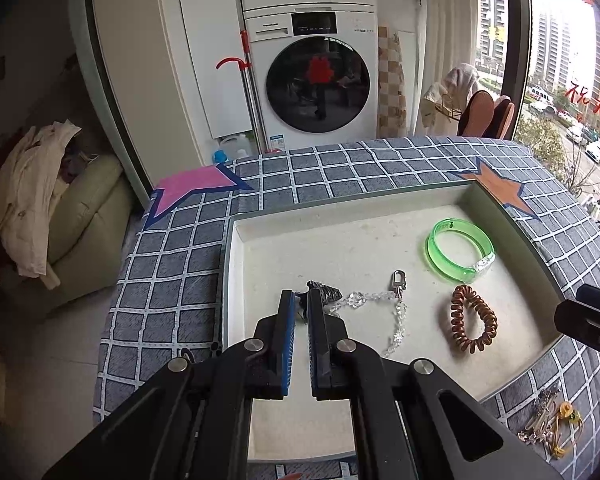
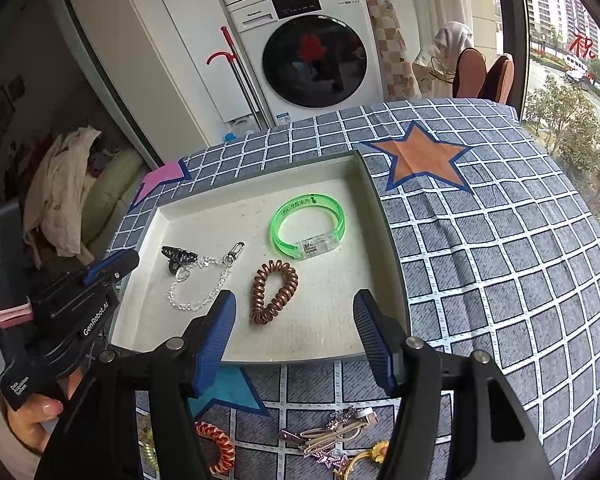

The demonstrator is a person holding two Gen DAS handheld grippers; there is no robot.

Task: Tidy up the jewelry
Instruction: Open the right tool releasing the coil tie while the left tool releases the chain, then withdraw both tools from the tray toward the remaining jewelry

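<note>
A shallow white tray [image 1: 236, 264] [image 2: 384, 240] lies on the checked tablecloth. In it are a green translucent bangle [image 1: 460, 252] [image 2: 308, 224], a brown spiral hair tie [image 1: 474, 320] [image 2: 274, 296], a crystal bead chain [image 1: 380, 300] [image 2: 204, 288] and a black claw clip [image 1: 326, 292] [image 2: 179, 256]. My left gripper [image 1: 302, 298] [image 2: 128, 260] is shut with nothing in it; its tips hover over the tray's left side, just short of the clip. My right gripper [image 2: 296, 308] stands open above the tray's near edge, empty, with the brown tie just beyond its left finger.
Loose jewelry lies on the cloth in front of the tray: an orange spiral tie [image 2: 216, 448], gold hair pins [image 2: 336, 432] [image 1: 548, 420] and a yellow flower piece [image 2: 380, 450]. A hand [image 2: 40, 404] holds the left tool. A washing machine [image 1: 316, 80] stands beyond the table's far edge.
</note>
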